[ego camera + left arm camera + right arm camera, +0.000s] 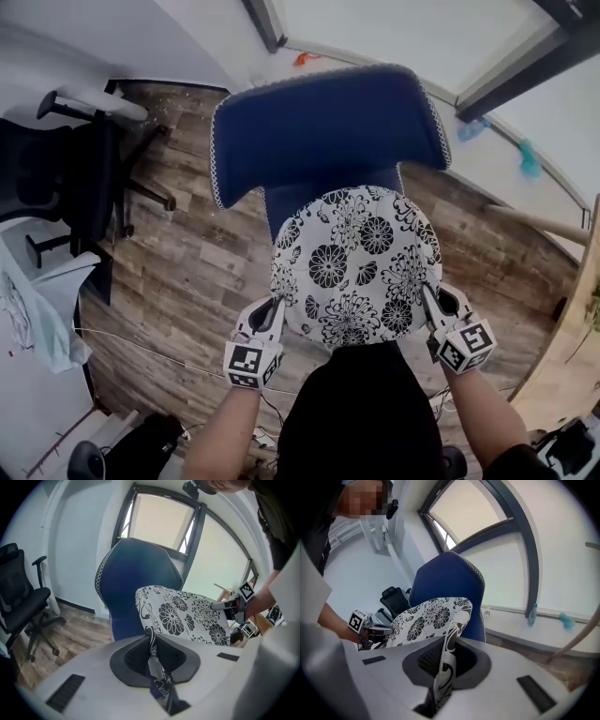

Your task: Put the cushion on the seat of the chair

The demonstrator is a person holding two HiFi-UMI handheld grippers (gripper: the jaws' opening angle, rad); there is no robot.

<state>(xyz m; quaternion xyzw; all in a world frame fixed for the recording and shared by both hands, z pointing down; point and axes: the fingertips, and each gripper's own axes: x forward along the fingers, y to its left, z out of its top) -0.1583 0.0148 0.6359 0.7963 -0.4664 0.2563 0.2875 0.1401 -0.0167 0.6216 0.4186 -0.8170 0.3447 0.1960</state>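
Observation:
A round white cushion (356, 267) with black flowers hangs in the air in front of a blue chair (319, 131). It covers most of the chair's seat (281, 202) in the head view. My left gripper (275, 314) is shut on the cushion's (180, 613) left edge, with the fabric pinched between its jaws. My right gripper (433, 305) is shut on the cushion's (424, 618) right edge. The blue chair's back (136, 573) rises behind the cushion in the left gripper view, and the chair's back (450, 581) stands likewise in the right gripper view.
A black office chair (75, 178) stands on the wooden floor (197, 272) at the left. A white wall and large window (412, 37) run behind the blue chair. A blue bottle (532, 613) stands on the window sill. Cables lie on the floor near my feet.

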